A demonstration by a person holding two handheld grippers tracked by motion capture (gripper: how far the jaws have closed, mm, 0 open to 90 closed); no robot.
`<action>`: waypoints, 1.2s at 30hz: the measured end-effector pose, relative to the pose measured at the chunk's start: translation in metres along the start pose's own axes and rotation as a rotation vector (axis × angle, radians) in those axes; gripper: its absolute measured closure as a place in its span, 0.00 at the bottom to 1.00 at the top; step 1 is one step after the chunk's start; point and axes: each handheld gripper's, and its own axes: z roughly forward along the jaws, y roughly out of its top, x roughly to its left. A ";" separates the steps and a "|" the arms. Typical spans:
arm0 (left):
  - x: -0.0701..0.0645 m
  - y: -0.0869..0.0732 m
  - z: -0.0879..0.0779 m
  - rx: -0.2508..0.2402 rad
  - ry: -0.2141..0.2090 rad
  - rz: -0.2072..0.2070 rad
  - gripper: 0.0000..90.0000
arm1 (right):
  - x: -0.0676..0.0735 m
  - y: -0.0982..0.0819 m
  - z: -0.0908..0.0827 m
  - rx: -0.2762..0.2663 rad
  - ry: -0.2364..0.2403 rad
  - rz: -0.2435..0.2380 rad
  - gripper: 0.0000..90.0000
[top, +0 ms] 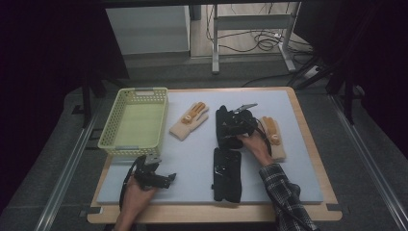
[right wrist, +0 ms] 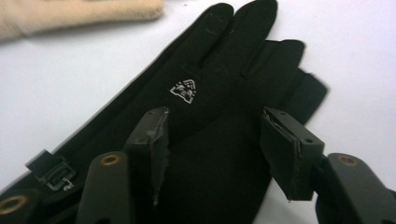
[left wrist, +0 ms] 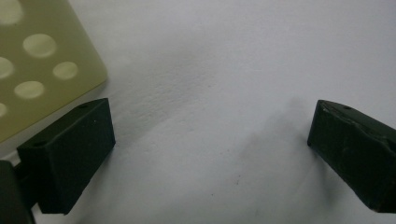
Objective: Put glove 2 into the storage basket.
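Nearest the high camera, the person's two forearms come in from the bottom edge. The left gripper rests low on the grey mat, near the front corner of the yellow-green basket, with nothing between its jaws. The right gripper hangs over the far black glove, whose long axis runs toward and away from the person, fingers at the far end. A second black glove lies closer to the person, in line with the first. One tan glove lies between basket and black gloves; another tan glove lies just right of the right hand. The right hand is plainly the nearer one to the far black glove.

From the left gripper view, the jaws stand spread wide over bare mat, with a corner of the basket at the upper left.

From the right gripper view, the jaws are parted about halfway and straddle the black glove across its width, near the palm, below the small white logo; the glove's fingers point away from the camera. The pads look to be just above the fabric, not pinching it, though whether their tips already touch is hard to tell. A tan glove shows at the top left. The coming grasp likely means closing across the glove's short axis.
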 end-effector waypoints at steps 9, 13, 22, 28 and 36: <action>0.000 0.000 0.000 0.000 0.000 0.000 0.01 | 0.006 -0.001 -0.002 0.008 -0.013 0.026 0.88; 0.000 0.000 0.000 0.001 0.000 0.000 0.01 | 0.008 0.004 -0.005 0.012 -0.024 0.037 0.89; 0.000 0.000 0.000 0.002 0.000 0.000 0.01 | 0.012 0.020 -0.047 -0.057 0.013 0.096 0.89; 0.000 0.000 0.000 0.002 0.000 0.000 0.01 | 0.031 0.022 -0.083 -0.106 0.040 0.090 0.89; 0.000 0.000 0.000 0.001 0.000 0.000 0.01 | 0.067 0.008 -0.120 -0.140 0.087 0.069 0.89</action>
